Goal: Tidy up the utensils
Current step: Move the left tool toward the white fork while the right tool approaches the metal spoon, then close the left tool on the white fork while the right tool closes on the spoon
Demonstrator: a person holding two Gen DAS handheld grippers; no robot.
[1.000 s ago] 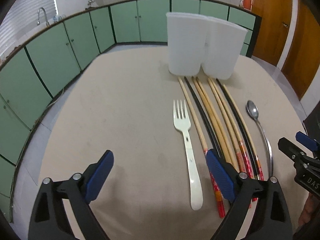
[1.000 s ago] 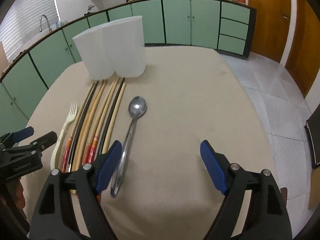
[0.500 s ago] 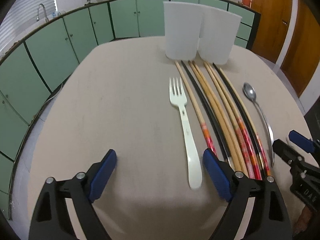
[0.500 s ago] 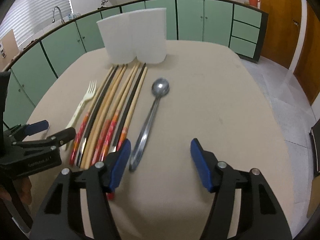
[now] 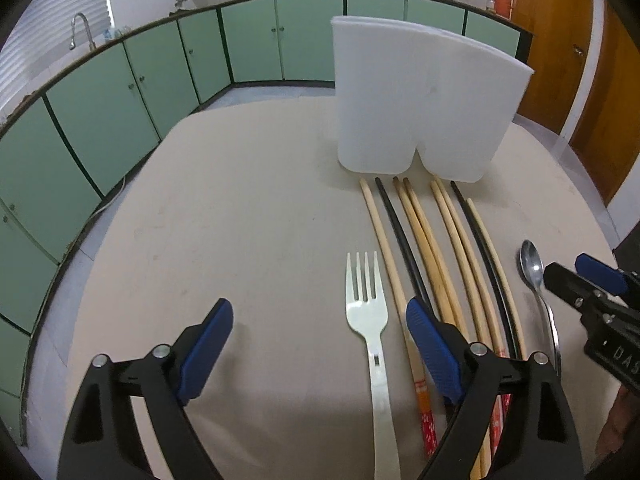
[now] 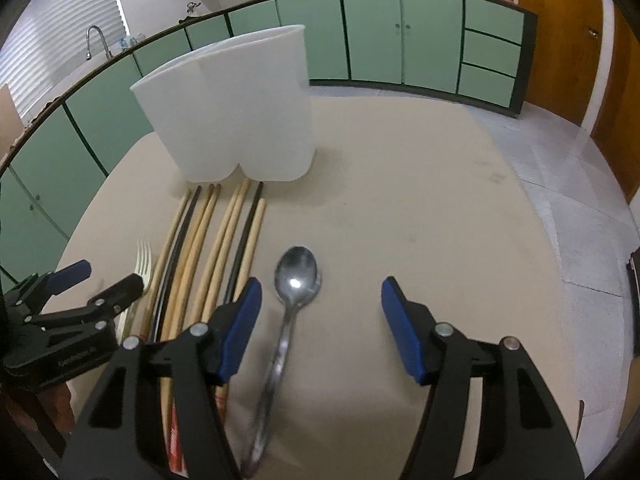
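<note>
Both hands have advanced toward the white holder (image 5: 420, 100) at twelve o'clock. Our left gripper (image 5: 320, 344) straddles the fork (image 5: 370, 320), wide and empty; our right gripper (image 6: 320, 316), narrowed but empty, frames the spoon (image 6: 296, 276) on the bench (image 6: 420, 220), ready for pickup.

The right hand-held gripper (image 6: 320, 312) hangs over the beige counter (image 6: 420, 208) with its blue pads well apart and nothing pressed between them. A metal spoon (image 6: 294, 292) lies between its fingers, nearer the left pad, bowl pointing away. Just left of the left pad lies a row of chopsticks (image 6: 216, 248), then a pale fork (image 6: 142, 264). Ahead stands a white two-part holder (image 6: 236, 112). The left hand-held gripper (image 6: 100, 280) sits at far left, over the fork.
</note>
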